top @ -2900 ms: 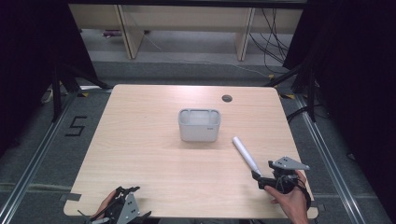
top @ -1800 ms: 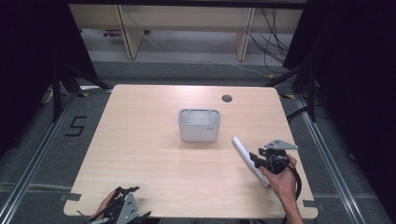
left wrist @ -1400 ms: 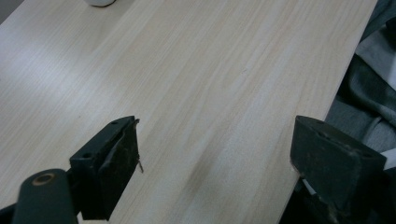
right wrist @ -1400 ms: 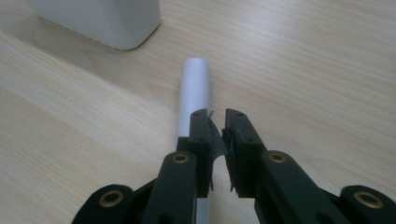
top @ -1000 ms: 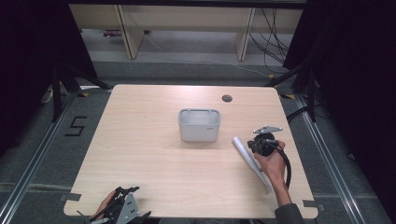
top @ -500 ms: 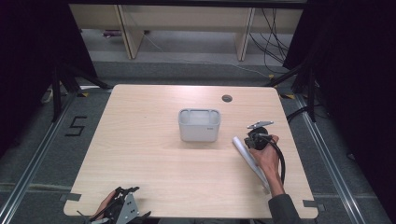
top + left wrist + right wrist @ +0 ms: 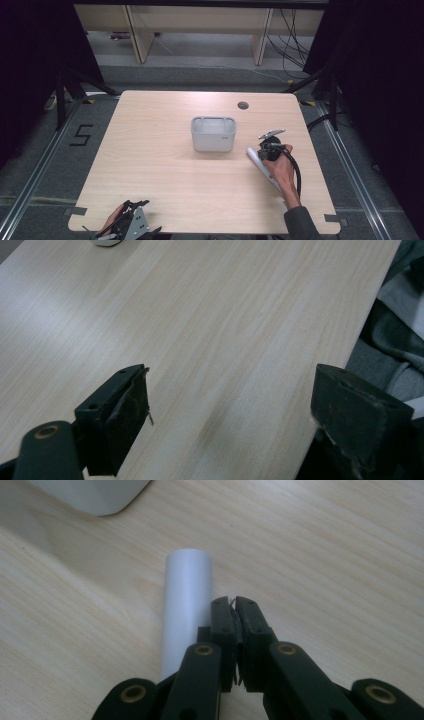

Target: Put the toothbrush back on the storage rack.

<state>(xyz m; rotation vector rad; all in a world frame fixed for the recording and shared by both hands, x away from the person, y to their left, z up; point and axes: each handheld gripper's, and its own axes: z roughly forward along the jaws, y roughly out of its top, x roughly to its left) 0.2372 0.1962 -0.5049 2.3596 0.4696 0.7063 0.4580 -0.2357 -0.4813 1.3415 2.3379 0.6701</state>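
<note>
One white tube (image 7: 187,605) lay flat on the counter (image 7: 160,165), just right of the single grey bin (image 7: 213,133) and apart from it. The right gripper (image 7: 233,605) rested beside the tube, jaws pressed together with nothing between them, its side against the tube's flank. Compared with three seconds earlier, this gripper had travelled from the counter's near right edge up to the tube's far end, and the tube had shifted slightly towards the bin. Judgement: the tube was being nudged, not grasped. The left gripper (image 7: 230,405) idled at the near left edge, jaws wide and empty. Count: one tube, one bin, two grippers.
</note>
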